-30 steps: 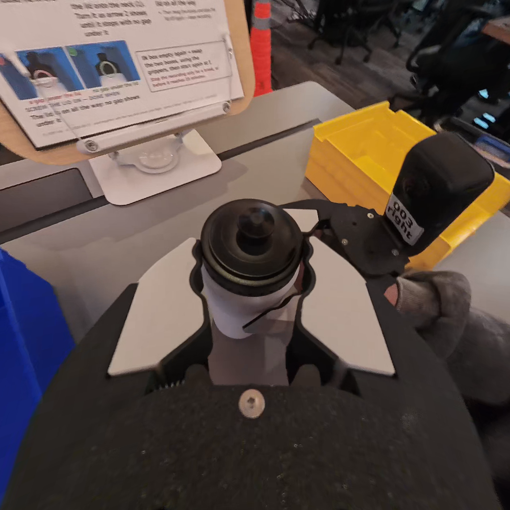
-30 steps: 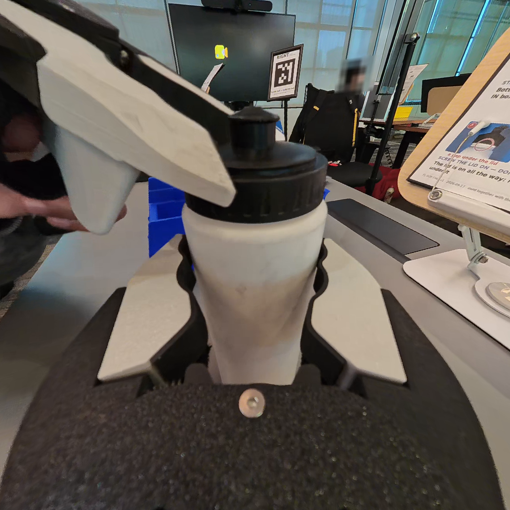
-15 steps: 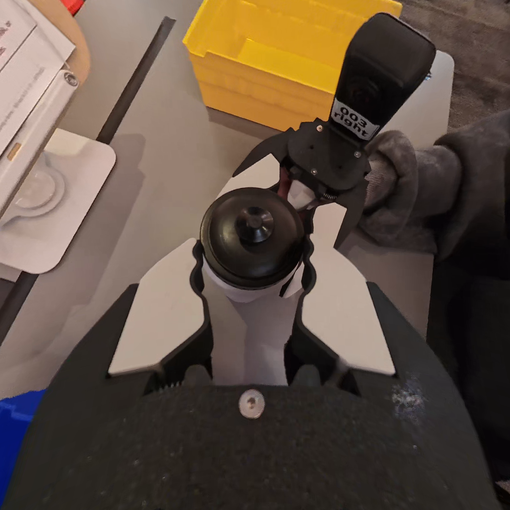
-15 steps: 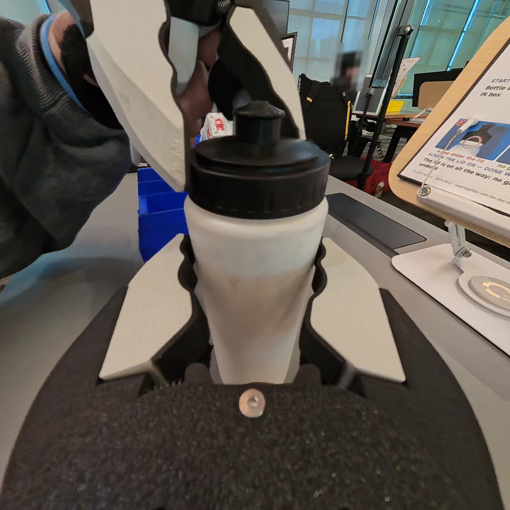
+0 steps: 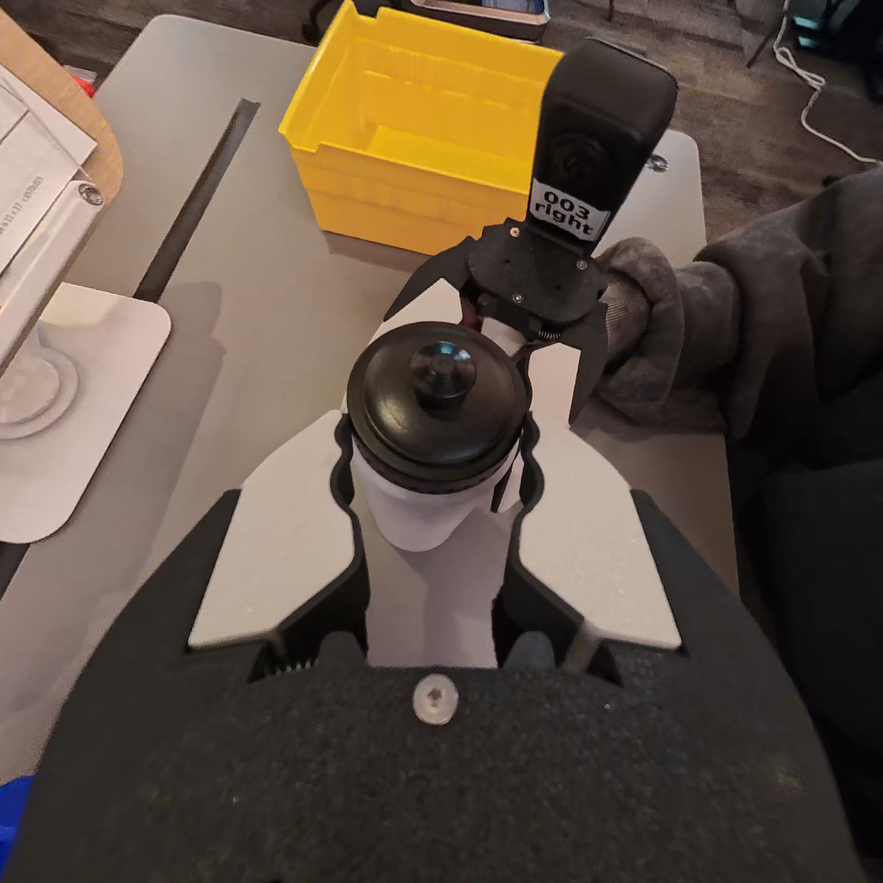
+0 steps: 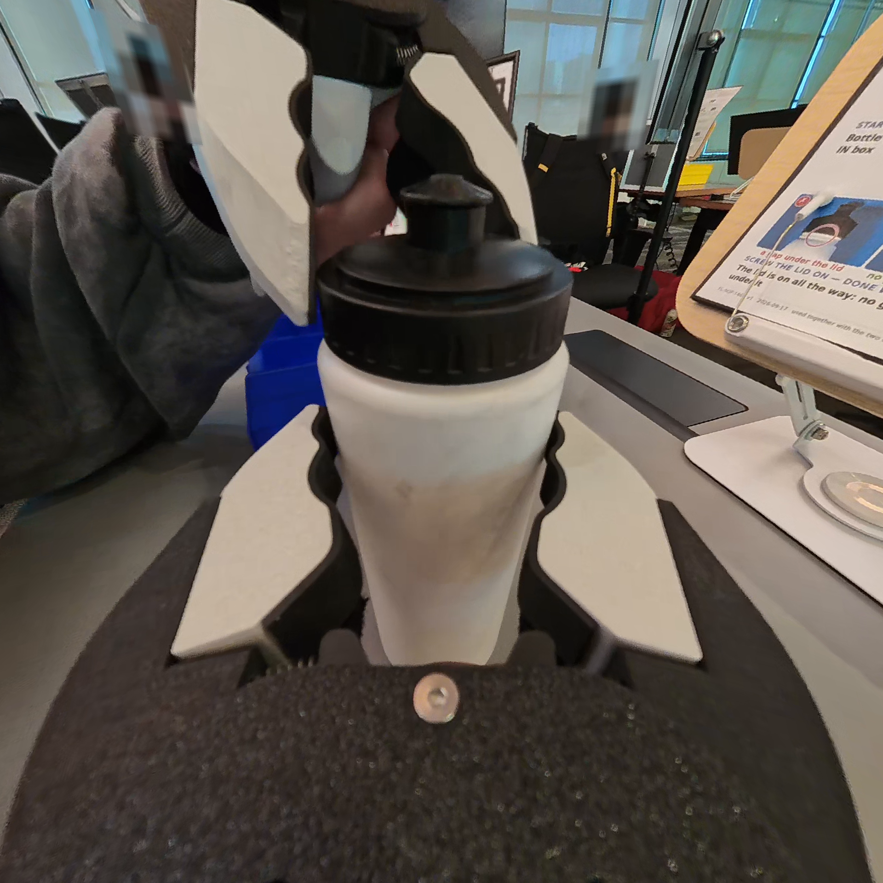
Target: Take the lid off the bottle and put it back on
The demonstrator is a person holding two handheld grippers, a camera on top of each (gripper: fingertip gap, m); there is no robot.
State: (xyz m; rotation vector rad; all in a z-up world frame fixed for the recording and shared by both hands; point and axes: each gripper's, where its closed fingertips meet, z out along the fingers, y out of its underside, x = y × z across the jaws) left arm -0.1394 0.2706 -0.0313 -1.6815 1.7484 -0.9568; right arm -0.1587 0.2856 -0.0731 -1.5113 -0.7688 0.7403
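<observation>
My right tongs (image 6: 437,478) clamp the bottle (image 6: 444,478); my left tongs (image 5: 435,449) straddle the lid (image 5: 437,396) (contact unclear), so twisting may slip.

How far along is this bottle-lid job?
Done: the right tongs clamp the white bottle upright. In hand: the left tongs hug the black lid from above. It sits on the bottle; whether it was off yet, I cannot tell. Left: twisting, then letting go.
</observation>
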